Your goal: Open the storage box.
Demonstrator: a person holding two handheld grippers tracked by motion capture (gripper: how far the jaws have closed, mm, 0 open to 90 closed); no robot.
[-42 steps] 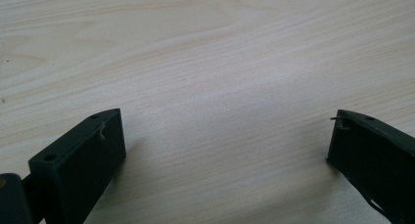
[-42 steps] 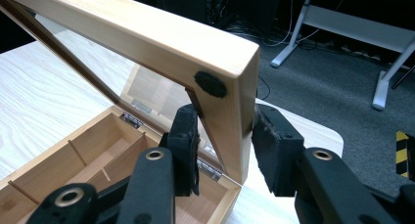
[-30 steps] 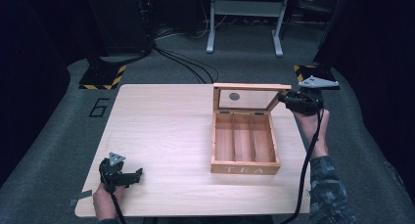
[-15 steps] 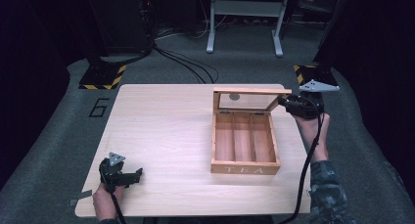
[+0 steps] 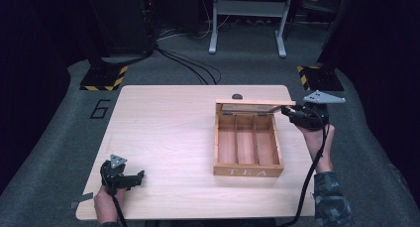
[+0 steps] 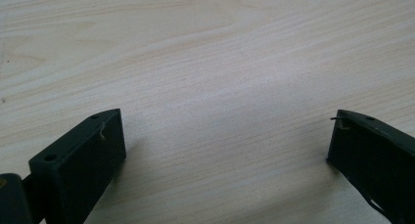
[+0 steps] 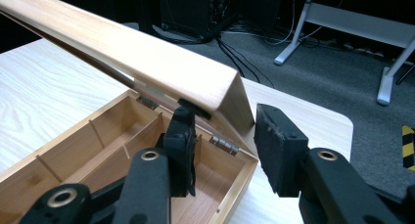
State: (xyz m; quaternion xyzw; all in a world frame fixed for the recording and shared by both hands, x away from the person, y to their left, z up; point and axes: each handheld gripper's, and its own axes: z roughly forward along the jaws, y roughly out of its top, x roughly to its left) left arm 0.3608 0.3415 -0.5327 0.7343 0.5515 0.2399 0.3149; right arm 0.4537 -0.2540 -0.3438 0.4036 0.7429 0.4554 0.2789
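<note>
The wooden tea box (image 5: 248, 145) stands on the right half of the table (image 5: 163, 128), with its three compartments empty and the word TEA on its front wall. Its lid (image 5: 255, 102) is raised on hinges at the far wall of the box and stands steeply over that wall. The box looks stiff and rather light, and the smooth wood may be a little slippery for hard pads; the lid probably carries a thin pane, so I judge it should not be dropped or pushed past its hinges. A good place to take hold seems to be the wooden frame of the lid at its free edge, near the corner, not the pane. The right gripper (image 5: 292, 113) is exactly there, at the right end of the lid: in the right gripper view (image 7: 222, 145) one jaw is under the lid frame and seems to touch its inner side, the other jaw is beside the outer end of the lid with a small gap, so the jaws are partly apart and are not clamped on the wood. The left gripper (image 5: 139, 174) rests low over the table, well apart from the box, toward the near left corner; in the left gripper view its jaws are spread wide over bare wood and hold nothing.
</note>
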